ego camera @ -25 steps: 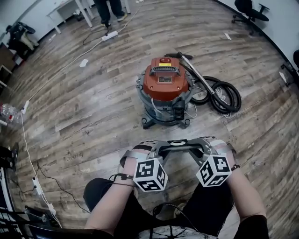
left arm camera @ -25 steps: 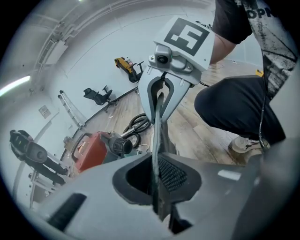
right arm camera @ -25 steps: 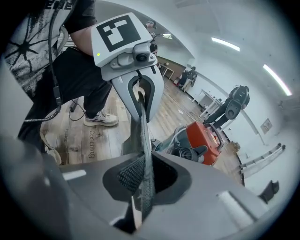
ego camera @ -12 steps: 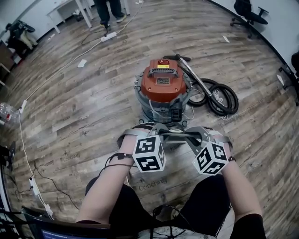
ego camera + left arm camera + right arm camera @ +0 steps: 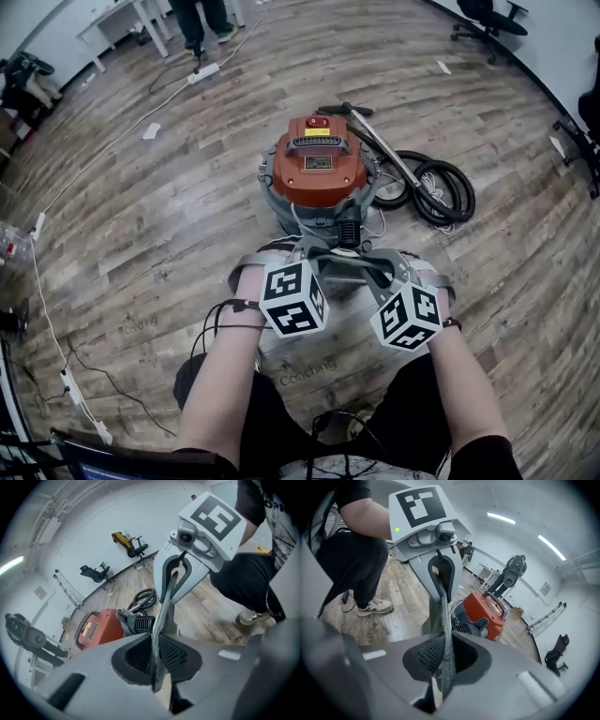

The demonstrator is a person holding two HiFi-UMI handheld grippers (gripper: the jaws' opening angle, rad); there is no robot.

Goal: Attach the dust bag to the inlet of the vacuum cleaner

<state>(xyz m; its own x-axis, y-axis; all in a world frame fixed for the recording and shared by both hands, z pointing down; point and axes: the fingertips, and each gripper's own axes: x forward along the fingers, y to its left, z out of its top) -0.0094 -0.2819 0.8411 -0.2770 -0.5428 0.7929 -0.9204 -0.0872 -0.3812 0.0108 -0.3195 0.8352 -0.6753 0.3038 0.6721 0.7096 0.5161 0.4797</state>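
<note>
**Dust bag stretched between two claws before the vacuum cleaner**

The grey dust bag (image 5: 160, 620) shows edge-on as a thin sheet, stretched between the two claws and held above the floor on the near side of the vacuum cleaner (image 5: 319, 169). The left claw (image 5: 157, 657) has just been easing its jaws apart, yet its pads still press on the bag's edge. The right claw (image 5: 443, 657) is clamped on the opposite edge, jaws nearly together. The person holds both claws side by side with the marker cubes towards the head camera. The vacuum stands upright with its orange lid on, a black ribbed fitting (image 5: 349, 230) facing the claws. A black hose (image 5: 436, 192) lies coiled on the wooden floor (image 5: 141, 234), just to the vacuum's right.
</note>
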